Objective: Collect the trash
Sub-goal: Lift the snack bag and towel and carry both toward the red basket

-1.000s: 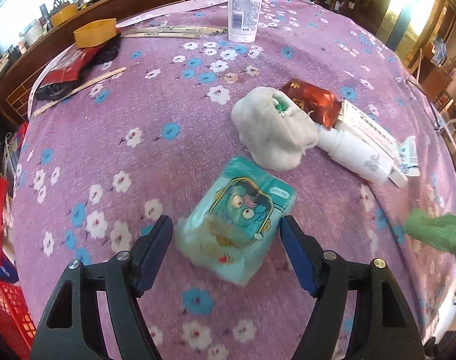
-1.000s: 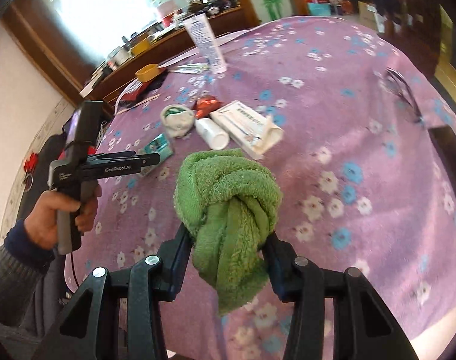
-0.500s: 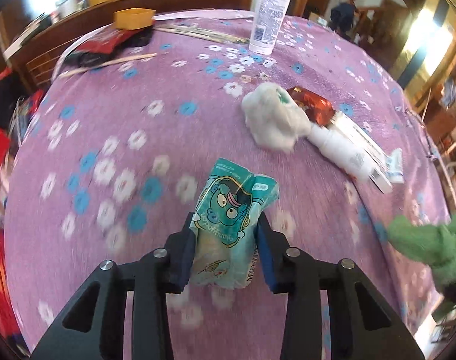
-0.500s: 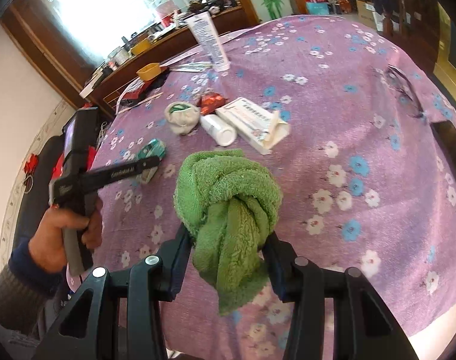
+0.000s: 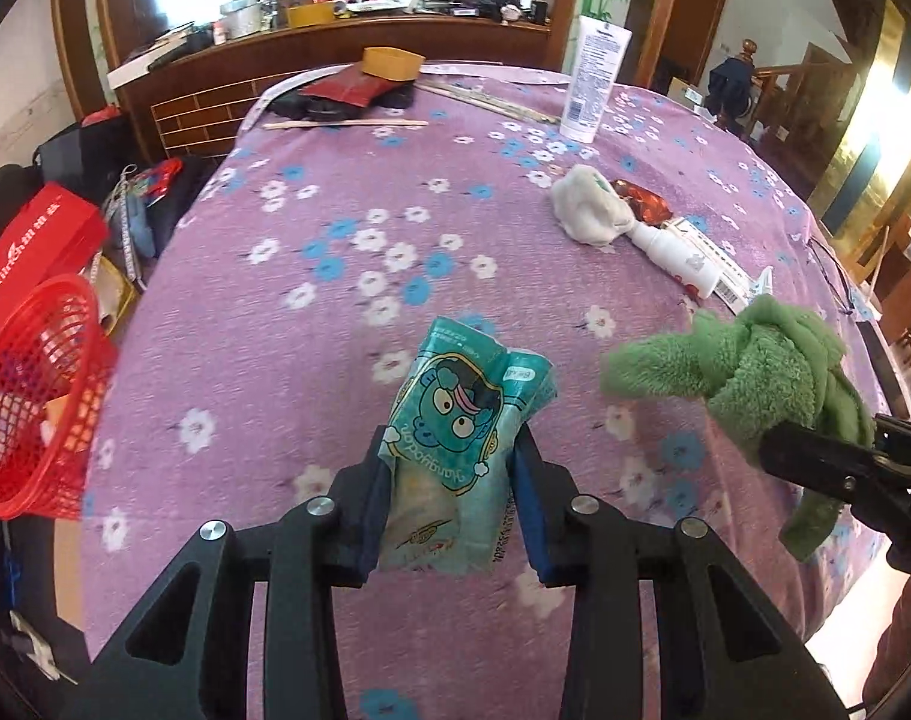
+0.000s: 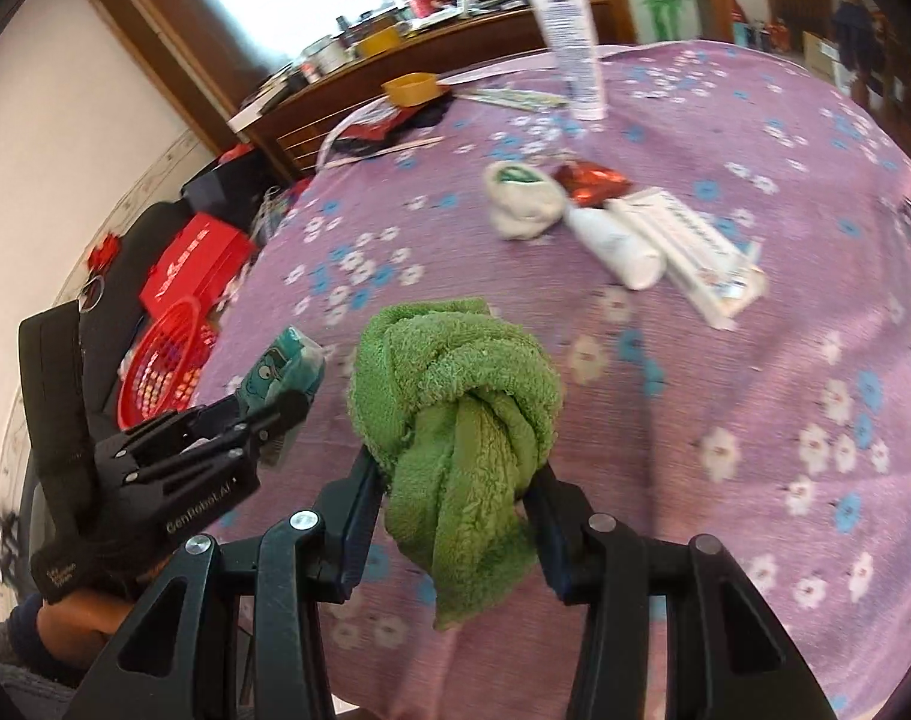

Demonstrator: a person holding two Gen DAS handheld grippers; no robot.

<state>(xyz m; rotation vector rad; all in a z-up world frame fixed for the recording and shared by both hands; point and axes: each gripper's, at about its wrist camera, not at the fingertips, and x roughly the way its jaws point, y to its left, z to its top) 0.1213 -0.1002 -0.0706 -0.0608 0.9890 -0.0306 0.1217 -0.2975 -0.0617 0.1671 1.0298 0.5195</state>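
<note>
Left claw (image 5: 452, 495) squeezed tight on teal packet (image 5: 455, 420); right claw (image 6: 455, 474) clamped on green towel (image 6: 455, 384). Red basket (image 5: 29, 396) at nine o'clock, off worktop (image 5: 275, 252). Slippery packet could slide out, miss.

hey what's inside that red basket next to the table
Through the mesh of the red basket, a few pale, cardboard-coloured scraps show. The wall and rim cover the rest, so the contents cannot be identified.

The table (image 5: 311, 324) wears a purple cloth dotted with white and blue flowers. The tissue pack (image 5: 455, 456) is teal with a cartoon face, the knotted towel (image 6: 455, 396) bright green. Off the table's left edge: a red mesh basket (image 5: 29, 396) and a red box (image 5: 35, 240). Both grippers are black.
</note>
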